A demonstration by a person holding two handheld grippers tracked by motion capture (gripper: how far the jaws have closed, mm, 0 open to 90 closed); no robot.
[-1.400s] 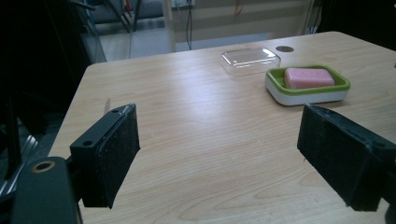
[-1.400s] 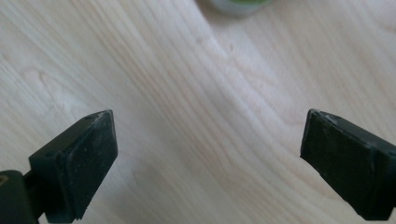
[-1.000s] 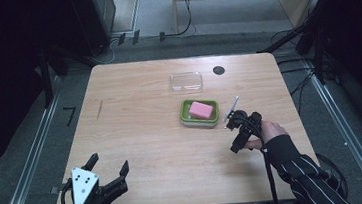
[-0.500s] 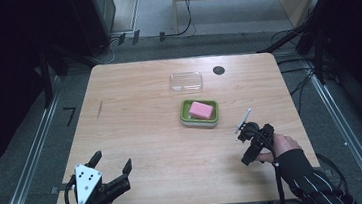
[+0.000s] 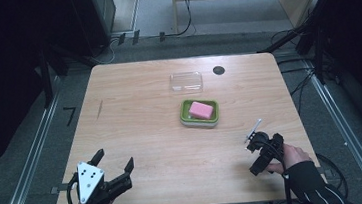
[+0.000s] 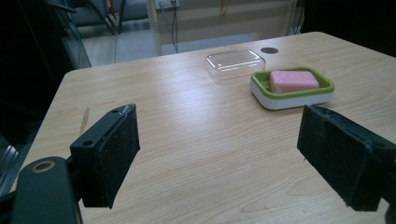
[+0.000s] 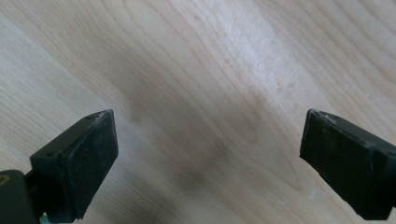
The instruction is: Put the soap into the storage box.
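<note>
**Pink soap sits in its dish as the right gripper pulls back**

Pink and rectangular, the soap bar [image 5: 201, 110] lies inside the green-and-white soap dish [image 5: 186, 120], which stands right of the table's middle. Just behind the dish, apart from it, rests the clear lid [image 5: 186, 82], off the dish and open side down as far as one can tell.

A second ago the right gripper [image 5: 256, 155] was just beside the dish's right edge; now it has drawn back toward the person's side of the wooden table [image 5: 134, 111], well apart from the dish, its jaws spread wide with nothing between them. That retreat suggests the soap has been set down, and that the lid is the likely next thing to deal with. The left gripper [image 5: 113, 169] has hardly moved at the near left corner, jaws also wide and unladen.

The left gripper view looks across the table at the soap [image 6: 293, 80], the dish and the lid [image 6: 235, 63] in a row. The right gripper view looks down on bare wood grain between its spread jaws. The high view alone places both hands against the dish.
</note>
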